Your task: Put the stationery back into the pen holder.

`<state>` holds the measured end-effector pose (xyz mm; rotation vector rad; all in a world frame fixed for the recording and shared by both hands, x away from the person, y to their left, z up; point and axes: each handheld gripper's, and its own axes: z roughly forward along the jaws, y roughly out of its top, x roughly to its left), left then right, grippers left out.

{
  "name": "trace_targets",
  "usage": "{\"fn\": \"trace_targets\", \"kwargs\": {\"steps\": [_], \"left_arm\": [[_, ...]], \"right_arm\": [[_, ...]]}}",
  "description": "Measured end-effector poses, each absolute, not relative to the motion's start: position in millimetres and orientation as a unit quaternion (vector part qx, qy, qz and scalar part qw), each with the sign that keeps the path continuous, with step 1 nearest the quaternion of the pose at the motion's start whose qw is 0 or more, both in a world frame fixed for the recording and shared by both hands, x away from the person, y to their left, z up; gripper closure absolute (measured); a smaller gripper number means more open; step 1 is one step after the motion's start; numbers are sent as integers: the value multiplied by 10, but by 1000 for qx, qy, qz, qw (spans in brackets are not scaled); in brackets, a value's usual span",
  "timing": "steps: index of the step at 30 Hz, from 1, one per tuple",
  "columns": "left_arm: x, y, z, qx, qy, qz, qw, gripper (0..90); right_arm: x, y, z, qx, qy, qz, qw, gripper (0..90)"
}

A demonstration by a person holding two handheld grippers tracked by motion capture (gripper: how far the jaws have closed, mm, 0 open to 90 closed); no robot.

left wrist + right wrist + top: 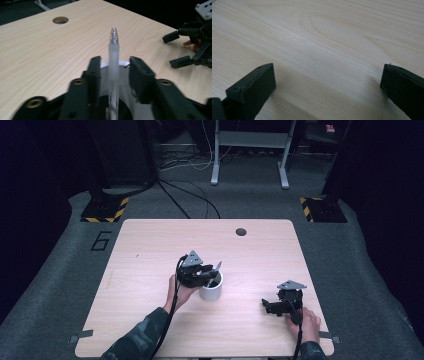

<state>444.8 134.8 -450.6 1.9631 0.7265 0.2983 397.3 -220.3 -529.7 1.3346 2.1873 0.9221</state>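
Loosely between left gripper [113,72] sides: pen [113,57].

Light wood table [150,245] on grey carpet [60,270]; hazard-striped stand bases [105,210]; white desk frame [250,150] behind; dim room.

The light wood-grain table [150,250] with rounded corners stands on grey carpet floor [60,270]. A small round cable hole [241,231] is cut near the middle of its far edge. A white cylindrical cup [211,291] stands upright on the table a little nearer than the centre. Grey tape tabs [80,336] stick out at the two near corners. The rest of the tabletop is plain wood, with a tiny dark mark [136,255] on the left part.
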Motion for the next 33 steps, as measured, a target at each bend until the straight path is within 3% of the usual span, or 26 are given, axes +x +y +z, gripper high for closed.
{"fn": "trace_targets", "kwargs": {"steps": [3,9,13,22,33], "left_arm": [[4421,1349,-4476,807,310,122,488,436],[4355,1375,-4388,816,305,136,473,228],[4293,1396,-4333,822,295,140,467,158],[4106,1635,-4166,840,281,154,437,115],[3783,2149,-4043,825,310,201,427,116]], "right_arm": [[3974,-2206,-5298,478,786,332,208,0],[3974,-2207,-5297,479,786,333,207,0],[3974,-2207,-5297,478,786,332,207,0],[3974,-2206,-5297,478,786,332,207,0],[3975,-2211,-5297,476,788,332,206,0]]}}
